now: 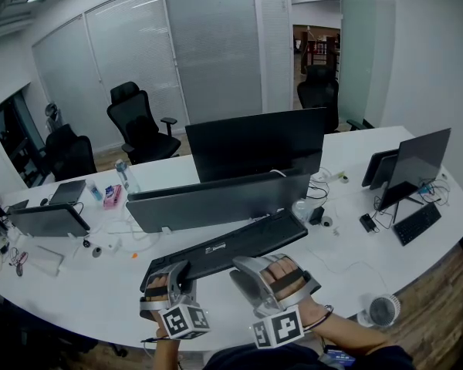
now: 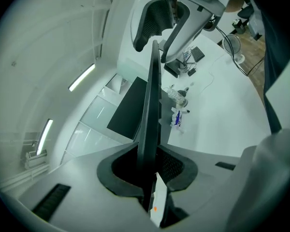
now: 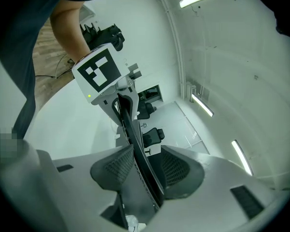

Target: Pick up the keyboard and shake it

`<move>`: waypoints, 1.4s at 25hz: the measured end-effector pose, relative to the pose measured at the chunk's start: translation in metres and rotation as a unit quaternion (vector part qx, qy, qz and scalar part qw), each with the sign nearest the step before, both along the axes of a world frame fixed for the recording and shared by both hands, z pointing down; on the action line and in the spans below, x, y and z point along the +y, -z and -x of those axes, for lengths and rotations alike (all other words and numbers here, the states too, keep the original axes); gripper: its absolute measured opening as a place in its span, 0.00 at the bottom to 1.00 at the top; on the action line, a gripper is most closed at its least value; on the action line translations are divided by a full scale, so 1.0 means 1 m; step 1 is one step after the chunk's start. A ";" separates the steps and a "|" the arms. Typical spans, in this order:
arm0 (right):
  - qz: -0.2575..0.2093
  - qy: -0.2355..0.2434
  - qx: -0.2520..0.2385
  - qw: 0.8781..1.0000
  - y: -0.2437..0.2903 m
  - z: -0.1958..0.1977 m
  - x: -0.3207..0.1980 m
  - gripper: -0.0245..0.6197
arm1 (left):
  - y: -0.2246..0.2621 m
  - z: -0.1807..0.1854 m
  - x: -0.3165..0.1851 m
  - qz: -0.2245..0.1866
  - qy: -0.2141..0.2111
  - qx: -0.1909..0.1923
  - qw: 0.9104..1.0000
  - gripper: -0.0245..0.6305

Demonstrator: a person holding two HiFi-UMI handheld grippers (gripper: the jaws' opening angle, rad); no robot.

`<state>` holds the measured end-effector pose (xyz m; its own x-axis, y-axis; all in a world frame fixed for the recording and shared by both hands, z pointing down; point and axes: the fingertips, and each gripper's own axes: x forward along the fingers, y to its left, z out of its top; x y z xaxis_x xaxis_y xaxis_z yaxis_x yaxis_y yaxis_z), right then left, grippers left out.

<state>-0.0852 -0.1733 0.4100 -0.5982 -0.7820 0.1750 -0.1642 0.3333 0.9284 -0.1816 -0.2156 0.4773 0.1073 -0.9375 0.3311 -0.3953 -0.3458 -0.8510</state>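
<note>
Head view puts both my tools at the bottom edge. The only bold print there is the black-and-white squares on the left cube [image 1: 184, 321] and the right cube [image 1: 279, 328]. My left hand-held gripper [image 1: 176, 272] is clamped narrow on the left end of the keyboard [image 1: 231, 245], which is held tilted over the white surface [image 1: 347, 245]. A white sticker [image 1: 216, 248] on the keyboard has print too small for me to read. My right hand-held gripper [image 1: 245, 264] holds the near edge further right, jaws wider, pads on the board. Across the surface from the left are a closed laptop [image 1: 68, 192], a bottle [image 1: 123, 174], a low wide monitor [image 1: 216, 200], a taller monitor [image 1: 255, 141], a second keyboard [image 1: 417, 223] and a small fan [image 1: 383, 311]. Black office chairs [image 1: 139, 126] stand before frosted glass partitions [image 1: 177, 45], and wood floor [image 1: 444, 299] shows at right.
</note>
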 end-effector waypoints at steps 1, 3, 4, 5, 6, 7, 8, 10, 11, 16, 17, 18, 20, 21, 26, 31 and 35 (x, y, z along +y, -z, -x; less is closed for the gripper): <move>0.003 0.000 -0.006 1.000 0.002 -0.002 0.000 0.32 | 0.001 0.001 0.000 -0.001 0.002 0.005 1.000 0.19; 0.016 0.000 -0.021 1.000 0.004 -0.005 -0.002 0.32 | 0.005 0.002 -0.001 -0.004 0.003 0.017 1.000 0.19; 0.025 0.000 -0.030 0.999 0.004 -0.006 -0.004 0.32 | 0.008 0.002 -0.002 -0.006 0.003 0.023 1.000 0.19; 0.033 0.001 -0.039 0.999 0.004 -0.008 -0.006 0.32 | 0.010 0.002 -0.002 -0.009 0.003 0.029 1.000 0.19; 0.038 0.002 -0.049 0.998 0.005 -0.008 -0.007 0.32 | 0.012 0.002 -0.002 -0.012 0.003 0.032 0.999 0.19; 0.041 0.006 -0.059 0.997 0.006 -0.009 -0.007 0.32 | 0.014 0.003 -0.002 -0.015 0.005 0.034 0.999 0.19; 0.044 0.009 -0.069 0.997 0.009 -0.009 -0.007 0.32 | 0.016 0.003 -0.002 -0.018 0.007 0.036 0.999 0.19; 0.050 0.013 -0.086 0.995 0.013 -0.011 -0.006 0.32 | 0.017 0.004 -0.004 -0.019 0.008 0.044 0.999 0.19; 0.051 0.013 -0.091 0.994 0.015 -0.012 -0.006 0.32 | 0.017 0.004 -0.004 -0.018 0.008 0.052 0.998 0.19; 0.066 0.006 -0.110 0.992 0.019 -0.020 -0.009 0.31 | 0.024 0.013 -0.006 -0.014 0.021 0.115 0.993 0.19; 0.072 0.004 -0.111 0.991 0.018 -0.022 -0.011 0.31 | 0.026 0.014 -0.006 -0.014 0.021 0.127 0.992 0.19; 0.077 0.000 -0.111 0.991 0.017 -0.024 -0.012 0.31 | 0.028 0.014 -0.005 -0.014 0.020 0.138 0.990 0.19; 0.082 -0.004 -0.114 0.990 0.017 -0.027 -0.015 0.31 | 0.033 0.013 -0.004 -0.015 0.015 0.160 0.987 0.19; 0.086 -0.004 -0.118 0.989 0.017 -0.028 -0.016 0.31 | 0.036 0.012 -0.003 -0.016 0.011 0.170 0.985 0.19; 0.107 -0.002 -0.140 0.984 0.023 -0.029 -0.020 0.31 | 0.055 0.006 0.002 -0.025 -0.009 0.218 0.976 0.19; 0.157 0.012 -0.189 0.969 0.027 -0.030 -0.022 0.31 | 0.073 0.000 0.008 -0.039 -0.032 0.240 0.969 0.19; 0.198 0.020 -0.233 0.952 0.029 -0.036 -0.029 0.31 | 0.082 -0.010 0.012 -0.039 -0.057 0.272 0.960 0.19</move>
